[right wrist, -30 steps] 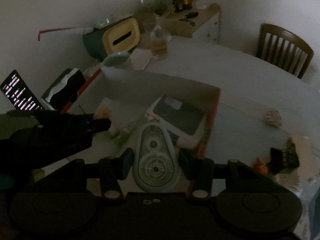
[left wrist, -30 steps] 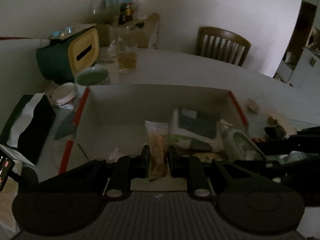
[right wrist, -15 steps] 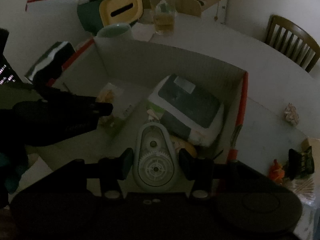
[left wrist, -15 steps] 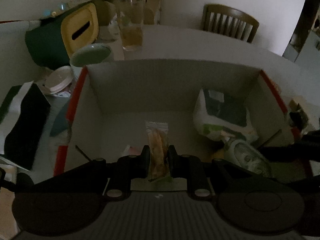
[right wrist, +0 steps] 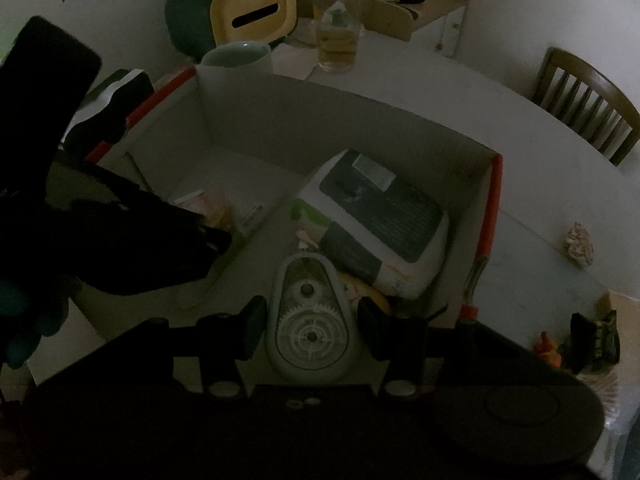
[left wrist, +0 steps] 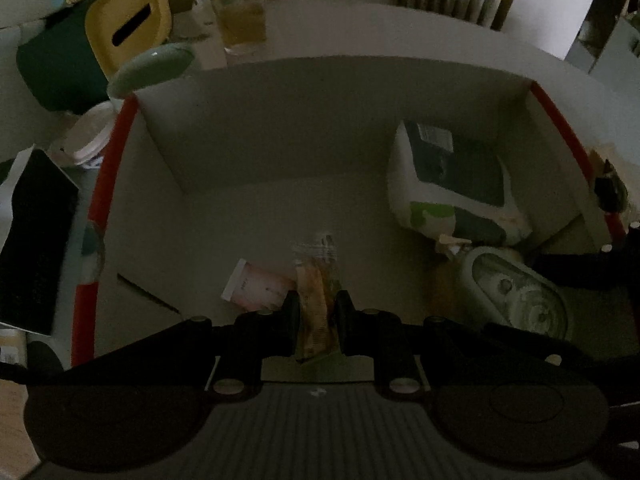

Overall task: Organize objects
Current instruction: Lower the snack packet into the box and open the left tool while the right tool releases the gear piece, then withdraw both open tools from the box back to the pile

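Since a second ago I have brought both tools forward and down over the open cardboard box [left wrist: 328, 128], so I now look into it instead of across the tabletop. My left gripper [left wrist: 317, 308] still pinches the clear snack packet [left wrist: 316, 300] between narrow jaws; the packet stands upright over the box floor near the front edge, and a pink and white sachet [left wrist: 256, 286] that was barely visible before now lies in plain sight just left of it on the floor. My right gripper [right wrist: 308, 320] keeps its fingers close on either side of the correction tape dispenser [right wrist: 308, 320], which sits at the front right corner of the box. In the right wrist view the fingers look set against its sides, though the dim light hides the contact itself. The dispenser's tip is just beside the green and white pouch [right wrist: 380, 224], which lies against the right wall.

Outside the box, at its far left corner, the green mug [right wrist: 236, 54] stands against the wall, with the yellow-faced tissue holder [right wrist: 252, 12] and a glass of yellowish drink [right wrist: 336, 46] behind it. A wooden chair [right wrist: 588, 100] stands at the far edge of the tabletop.
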Demonstrator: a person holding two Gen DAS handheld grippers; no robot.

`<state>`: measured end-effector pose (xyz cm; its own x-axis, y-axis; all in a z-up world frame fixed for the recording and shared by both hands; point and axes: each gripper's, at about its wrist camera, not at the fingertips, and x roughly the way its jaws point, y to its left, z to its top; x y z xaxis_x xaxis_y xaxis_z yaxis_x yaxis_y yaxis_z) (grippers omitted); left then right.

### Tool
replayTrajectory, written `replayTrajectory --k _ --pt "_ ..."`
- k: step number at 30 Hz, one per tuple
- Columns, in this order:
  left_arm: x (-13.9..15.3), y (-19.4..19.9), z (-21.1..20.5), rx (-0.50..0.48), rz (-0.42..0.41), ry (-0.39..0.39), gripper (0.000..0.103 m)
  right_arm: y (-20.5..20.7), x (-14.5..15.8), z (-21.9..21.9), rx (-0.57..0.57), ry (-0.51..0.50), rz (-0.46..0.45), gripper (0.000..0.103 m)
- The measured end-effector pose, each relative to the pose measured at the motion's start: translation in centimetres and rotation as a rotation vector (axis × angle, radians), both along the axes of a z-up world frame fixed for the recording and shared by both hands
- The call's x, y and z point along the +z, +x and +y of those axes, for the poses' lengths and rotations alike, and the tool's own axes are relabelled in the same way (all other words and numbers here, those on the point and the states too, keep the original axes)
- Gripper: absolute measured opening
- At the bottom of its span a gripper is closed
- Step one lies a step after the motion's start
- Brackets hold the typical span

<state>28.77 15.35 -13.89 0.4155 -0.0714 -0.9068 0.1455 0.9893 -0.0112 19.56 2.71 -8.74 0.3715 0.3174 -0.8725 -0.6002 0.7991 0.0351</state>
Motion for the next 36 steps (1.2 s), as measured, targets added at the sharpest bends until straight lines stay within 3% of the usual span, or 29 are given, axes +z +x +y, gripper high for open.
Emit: replayTrajectory --k 6,9,11,13,25,36 --pt "-0.2 0.0 -0.3 -0.001 0.026 0.019 0.02 -0.1 0.4 -0.8 -0.017 0.044 0.008 0.061" --pt "0.1 -0.3 -0.3 0.003 0.006 0.021 0.032 -0.2 0.8 -1.4 -0.026 0.057 0.008 0.062" --pt "0.4 -0.5 -0.2 0.009 -0.011 0.015 0.055 -0.3 1.0 -1.7 -0.034 0.068 0.012 0.062" --pt "0.9 -0.9 -0.2 0.009 -0.038 0.005 0.065 -0.4 1.2 -2.1 -0.038 0.077 0.012 0.062" --pt "3.1 -3.5 -1.5 0.017 -0.119 -0.025 0.065 -1.8 3.8 -5.3 -0.046 0.16 -0.012 0.064" --pt "6.1 -6.9 -5.7 0.055 -0.195 -0.048 0.065 -2.9 5.9 -11.9 -0.021 0.236 -0.025 0.07"
